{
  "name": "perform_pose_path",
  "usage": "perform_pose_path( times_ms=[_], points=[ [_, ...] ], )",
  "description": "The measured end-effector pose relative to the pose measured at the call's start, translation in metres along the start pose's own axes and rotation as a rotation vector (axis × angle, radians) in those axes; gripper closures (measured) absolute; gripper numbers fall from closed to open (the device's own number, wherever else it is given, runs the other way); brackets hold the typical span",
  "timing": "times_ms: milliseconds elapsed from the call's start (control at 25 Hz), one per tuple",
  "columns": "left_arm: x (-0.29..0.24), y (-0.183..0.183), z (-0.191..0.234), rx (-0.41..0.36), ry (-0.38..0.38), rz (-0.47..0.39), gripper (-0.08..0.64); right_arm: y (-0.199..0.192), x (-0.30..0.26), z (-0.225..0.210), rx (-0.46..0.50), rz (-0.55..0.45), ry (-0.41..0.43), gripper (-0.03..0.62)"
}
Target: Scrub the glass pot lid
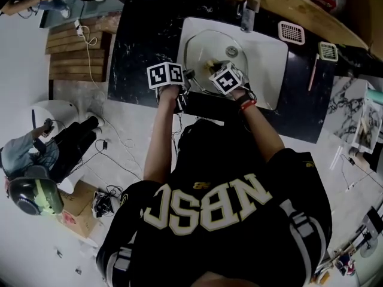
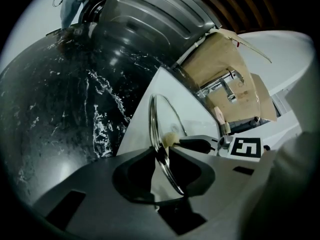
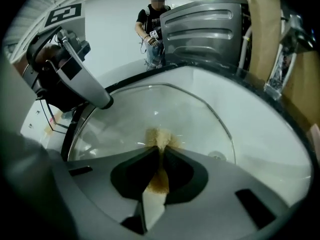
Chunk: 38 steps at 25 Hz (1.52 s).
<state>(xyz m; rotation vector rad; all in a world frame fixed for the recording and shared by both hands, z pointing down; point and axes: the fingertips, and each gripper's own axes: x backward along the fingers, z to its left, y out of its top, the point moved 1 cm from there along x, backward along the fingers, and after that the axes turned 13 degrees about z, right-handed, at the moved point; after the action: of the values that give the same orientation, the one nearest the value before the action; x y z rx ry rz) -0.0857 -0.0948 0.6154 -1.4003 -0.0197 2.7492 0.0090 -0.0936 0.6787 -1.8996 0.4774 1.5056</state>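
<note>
Glass pot lid braced in sink
I clamped the left gripper on its 7 o'clock rim to steady it; the right gripper, closed on a sponge, pressed near 6 o'clock.

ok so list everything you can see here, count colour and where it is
lid: 1, clear glass, metal rim, in the sink
sponge: 1, yellow-brown, against the lid
sink: 1, white, set in the counter
counter: 1, black marble, around the sink
tap: 1, silver, behind the sink
pink tray: 1, sink's far right corner
pale tray: 1, counter, right of the pink tray
pallet: 1, wood, floor left of the counter
seated person: 1, grey top, floor at left
standing person: 1, black top, beyond the counter
left claw: 1, grey, shut on the lid's rim
right claw: 1, grey, shut on the sponge
</note>
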Motion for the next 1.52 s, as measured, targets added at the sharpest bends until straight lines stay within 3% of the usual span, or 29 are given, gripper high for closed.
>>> perform_pose_path(
  times_ms=[520,840,1120,1200,1400,1520],
  points=[
    [0.0,0.0,-0.001,0.001,-0.001,0.002,0.463,0.041,-0.017,-0.053,-0.122,-0.132,-0.014,0.541],
    [-0.001,-0.002,-0.001,-0.019,0.018,0.012,0.457,0.009,-0.028,-0.092,-0.158,-0.082,-0.098,0.545],
    [-0.003,-0.002,-0.001,-0.034,0.031,0.007,0.454,-0.023,-0.024,-0.082,-0.066,0.003,-0.116,0.548],
    [-0.003,-0.004,0.0,-0.038,0.037,0.006,0.453,-0.034,-0.019,-0.068,-0.057,0.043,-0.08,0.549],
    [-0.008,-0.005,0.0,-0.061,0.025,0.05,0.448,-0.055,0.011,-0.026,-0.085,0.047,0.125,0.546],
    [-0.007,-0.006,-0.001,-0.092,0.029,0.063,0.44,-0.061,0.044,-0.028,-0.156,-0.031,0.104,0.546]
  ],
)
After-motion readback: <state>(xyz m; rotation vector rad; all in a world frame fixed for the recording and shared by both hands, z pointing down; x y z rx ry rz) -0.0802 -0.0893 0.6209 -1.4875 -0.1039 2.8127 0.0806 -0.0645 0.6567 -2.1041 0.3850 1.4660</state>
